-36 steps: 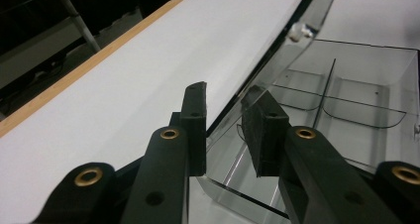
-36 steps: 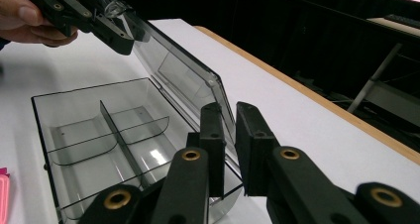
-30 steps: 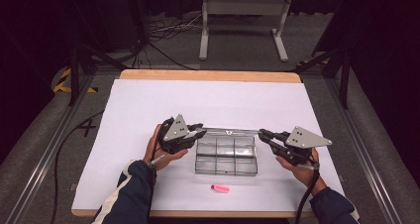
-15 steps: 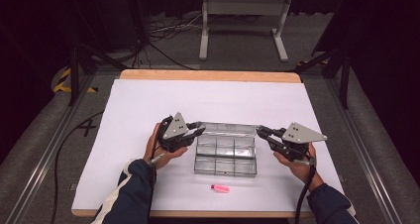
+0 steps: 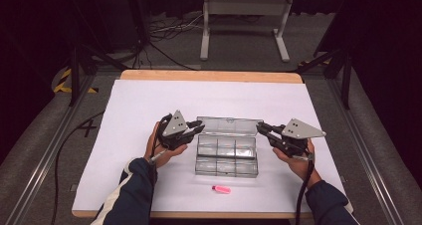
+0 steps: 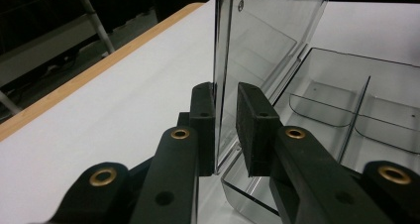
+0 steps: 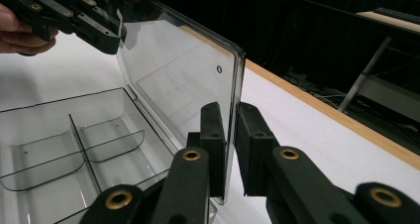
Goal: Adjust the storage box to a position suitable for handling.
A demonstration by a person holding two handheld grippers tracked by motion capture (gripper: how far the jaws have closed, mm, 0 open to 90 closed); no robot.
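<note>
A clear plastic compartment box (image 5: 226, 158) lies open mid-table, its lid (image 5: 229, 124) standing upright along the far side. My left gripper (image 5: 199, 128) is at the lid's left end. In the left gripper view the lid (image 6: 267, 30) stands between the jaws of that gripper (image 6: 227, 110). They have just been closing: one pad touches it and a thin gap shows at the other. My right gripper (image 5: 260, 128) is shut on the lid's right end. The right gripper view shows both pads of that gripper (image 7: 230, 120) pressed on the lid (image 7: 173, 65), with the left gripper (image 7: 106, 35) beyond.
A small pink object (image 5: 221, 189) lies on the white table cover (image 5: 149, 100) in front of the box, near the table's front edge. The box's compartments (image 6: 346, 110) hold nothing. Bare cover stretches to the left and behind the box.
The right gripper has edged slightly inward and away from the person along the lid's end. The left hand has stayed where it was, and the lid still stands upright.
</note>
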